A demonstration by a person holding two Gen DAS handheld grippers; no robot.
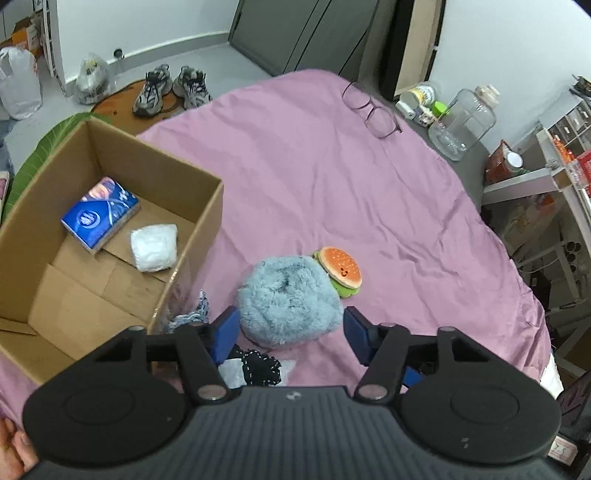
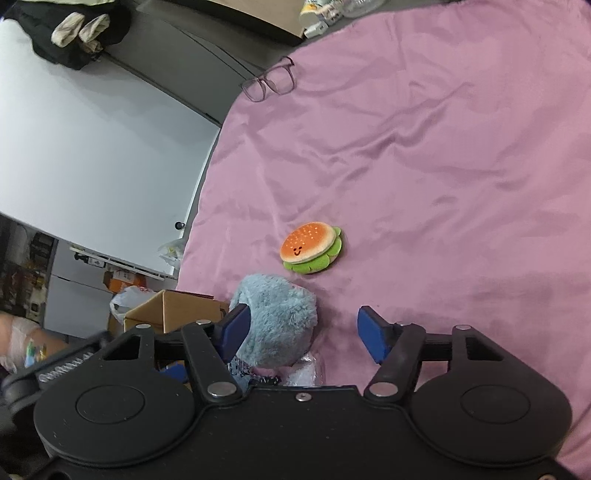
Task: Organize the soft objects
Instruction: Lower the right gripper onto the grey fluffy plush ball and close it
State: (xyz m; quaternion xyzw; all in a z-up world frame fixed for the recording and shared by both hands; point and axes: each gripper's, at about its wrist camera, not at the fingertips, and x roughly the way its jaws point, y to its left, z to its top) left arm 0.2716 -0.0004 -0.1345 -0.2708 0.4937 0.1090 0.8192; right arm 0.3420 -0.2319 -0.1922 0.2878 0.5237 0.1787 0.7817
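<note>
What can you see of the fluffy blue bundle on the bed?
The fluffy blue bundle is pale grey-blue long-pile plush, rolled or bunched into a rounded lump with a fold across its top. It lies on the pink bedsheet, beside the cardboard box, with the burger plush against its far side. The left gripper straddles it, open; whether its fingers touch is unclear. Dark fabric lies by its near edge.

1. A wrinkled pink sheet (image 1: 332, 166) fills the middle of the left wrist view.
2. Upper left: grey floor (image 1: 207, 55), white wall (image 1: 147, 22), a pair of sneakers (image 1: 170, 86) and plastic bags (image 1: 92, 77).
3. Top centre: dark grey cabinet doors (image 1: 295, 33).
4. Right edge: white shelving (image 1: 546, 177) and a clear plastic jar (image 1: 465, 122).
</note>
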